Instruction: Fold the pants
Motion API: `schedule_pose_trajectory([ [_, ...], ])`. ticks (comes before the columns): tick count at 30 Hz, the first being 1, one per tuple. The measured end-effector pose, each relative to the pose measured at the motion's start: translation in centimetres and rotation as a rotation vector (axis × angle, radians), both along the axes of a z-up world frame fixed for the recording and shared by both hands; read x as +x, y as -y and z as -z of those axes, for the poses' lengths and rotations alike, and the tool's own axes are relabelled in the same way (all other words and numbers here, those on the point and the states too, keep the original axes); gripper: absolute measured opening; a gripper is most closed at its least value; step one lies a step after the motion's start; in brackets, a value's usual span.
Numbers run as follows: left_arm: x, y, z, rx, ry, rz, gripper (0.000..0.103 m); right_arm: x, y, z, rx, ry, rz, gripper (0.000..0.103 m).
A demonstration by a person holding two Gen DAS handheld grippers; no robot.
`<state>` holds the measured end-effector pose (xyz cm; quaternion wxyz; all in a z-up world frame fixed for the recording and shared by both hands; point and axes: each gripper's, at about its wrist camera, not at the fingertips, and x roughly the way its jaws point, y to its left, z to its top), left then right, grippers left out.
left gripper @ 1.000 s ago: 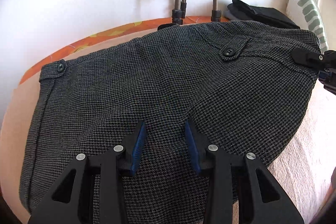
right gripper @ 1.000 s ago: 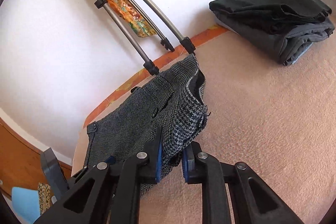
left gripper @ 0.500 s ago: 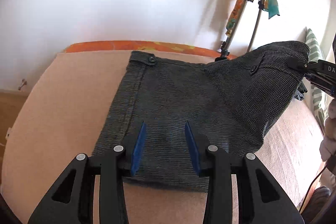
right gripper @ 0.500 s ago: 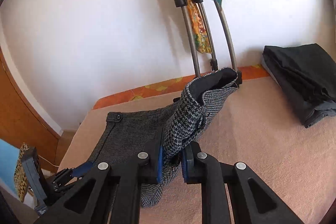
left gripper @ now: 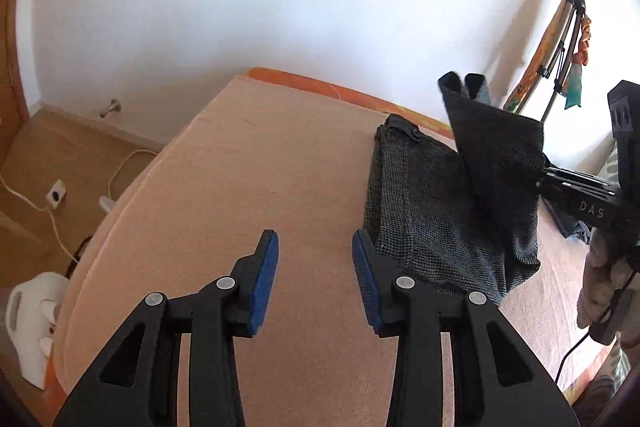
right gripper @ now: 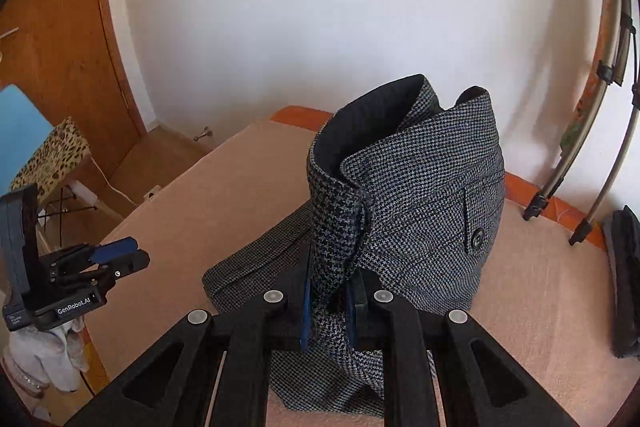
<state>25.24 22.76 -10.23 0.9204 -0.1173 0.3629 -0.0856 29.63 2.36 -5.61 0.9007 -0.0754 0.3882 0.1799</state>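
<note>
Right wrist view, right gripper (right gripper: 329,301) clamping pants (right gripper: 420,195) waistband; left gripper (left gripper: 314,267) spread, apparently empty

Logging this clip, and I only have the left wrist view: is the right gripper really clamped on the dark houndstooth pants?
Observer: Yes, the right gripper is shut on the dark houndstooth pants, with fabric pinched between its blue pads.
Operator: Which part is lifted?
Observer: The waistband end, standing upright; a buttoned pocket flap faces the right camera.
Operator: Anything beyond the pants?
Observer: A dark folded garment lies on the peach bedspread.
</note>
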Motion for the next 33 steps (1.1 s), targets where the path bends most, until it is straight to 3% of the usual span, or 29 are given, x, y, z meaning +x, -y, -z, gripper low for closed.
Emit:
schedule_pose_trajectory([
  [6, -0.8, -1.0, -0.9, -0.012, 0.026, -0.015, 0.037, 1.4, -6.5, 5.4, -0.137, -0.085, -0.073, 0.011],
  [13, -0.9, -1.1, -2.1, -0.001, 0.041, -0.015, 0.037, 1.1, -8.3, 6.9, -0.17, -0.097, -0.103, 0.011],
  [16, -0.7, -1.0, -2.3, 0.0, 0.046, -0.016, 0.037, 0.8, -8.1, 6.7, -0.124, -0.113, -0.139, 0.02],
  [17, -0.6, -0.8, -2.4, 0.001, 0.047, -0.013, 0.037, 1.0, -7.6, 6.4, -0.084, -0.129, -0.171, 0.03],
  [20, -0.7, -0.2, -2.8, -0.001, 0.054, 0.0, 0.037, 0.3, -5.4, 4.3, 0.194, -0.195, -0.317, 0.032],
  [22, -0.6, 0.5, -3.0, -0.004, 0.056, 0.018, 0.037, -0.3, -3.3, 2.6, 0.28, -0.169, -0.297, 0.035],
  [27, 0.4, 4.0, -3.2, -0.008, 0.043, 0.093, 0.037, -0.4, 2.0, -0.4, 0.333, -0.123, -0.19, 0.039],
  [29, 1.0, 5.7, -3.1, -0.014, 0.035, 0.122, 0.039, -0.2, 4.2, -0.8, 0.33, -0.119, -0.144, 0.041],
  [30, 1.4, 6.5, -3.0, -0.012, 0.035, 0.135, 0.044, 0.0, 5.2, -0.8, 0.319, -0.118, -0.123, 0.041],
  [33, 2.6, 9.3, -2.7, 0.03, 0.034, 0.177, 0.047, 0.8, 8.0, -0.7, 0.282, -0.109, -0.058, 0.045],
])
